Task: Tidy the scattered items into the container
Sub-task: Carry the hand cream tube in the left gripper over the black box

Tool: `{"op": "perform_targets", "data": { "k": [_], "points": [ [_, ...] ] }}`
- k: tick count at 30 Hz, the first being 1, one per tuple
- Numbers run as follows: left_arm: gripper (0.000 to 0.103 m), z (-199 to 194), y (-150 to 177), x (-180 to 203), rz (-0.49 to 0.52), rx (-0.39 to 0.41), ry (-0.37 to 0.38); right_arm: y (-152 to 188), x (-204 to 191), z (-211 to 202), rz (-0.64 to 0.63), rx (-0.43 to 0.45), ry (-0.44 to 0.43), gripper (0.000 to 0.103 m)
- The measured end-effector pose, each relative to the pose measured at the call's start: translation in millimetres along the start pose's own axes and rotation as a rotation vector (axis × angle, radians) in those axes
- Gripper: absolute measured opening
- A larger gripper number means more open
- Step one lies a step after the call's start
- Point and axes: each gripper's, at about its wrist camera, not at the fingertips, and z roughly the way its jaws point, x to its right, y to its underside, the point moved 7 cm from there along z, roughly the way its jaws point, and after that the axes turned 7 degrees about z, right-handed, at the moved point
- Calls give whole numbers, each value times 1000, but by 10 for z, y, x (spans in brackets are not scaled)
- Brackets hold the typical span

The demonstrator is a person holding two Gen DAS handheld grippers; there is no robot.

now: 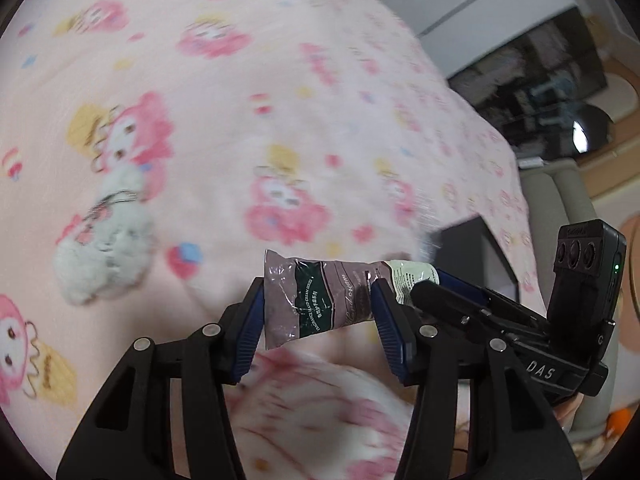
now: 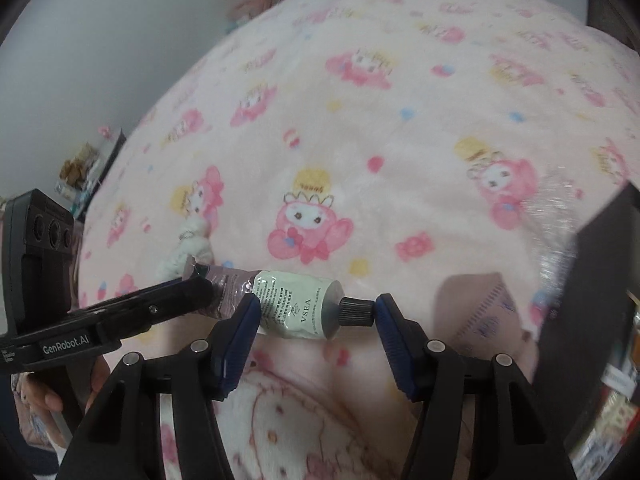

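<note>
Both tongs meet on one thing: the left gripper (image 1: 318, 312) clamps the crimped, mauve end of the hand cream tube (image 1: 320, 300), its blue pads pressed to the tube's sides, while the right gripper (image 2: 316, 316) brackets the pale end, one pad against the label and the other touching the black cap (image 2: 356, 312). Whether that right pair truly squeezes or only rests there I cannot tell. The tube lies level, lifted clear of the pink cartoon-print blanket (image 1: 248, 80), bridging the two tools.

Beyond the tube the blanket spreads wide and uncluttered toward its far edge. Left of the tube, on the blanket, lies a small white plush keychain (image 1: 104, 236). Right of the tube, at the blanket's edge, stands a dark box (image 2: 592, 280) with crinkled clear film by it.

Each tool slants down toward the tube from its own side; a hand (image 2: 48, 392) grips the left tool's handle, below the tube.
</note>
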Motion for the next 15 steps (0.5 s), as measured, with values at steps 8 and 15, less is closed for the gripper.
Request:
{"op": "perform_targets", "data": {
  "k": [8,15],
  "points": [
    [53,22,158,1147,193,-26,80,305,619,-1015,113,146,14,56],
    [53,572,282,2319,363,-86,129,547,1552,-1679,210,225,102,56]
  ]
}}
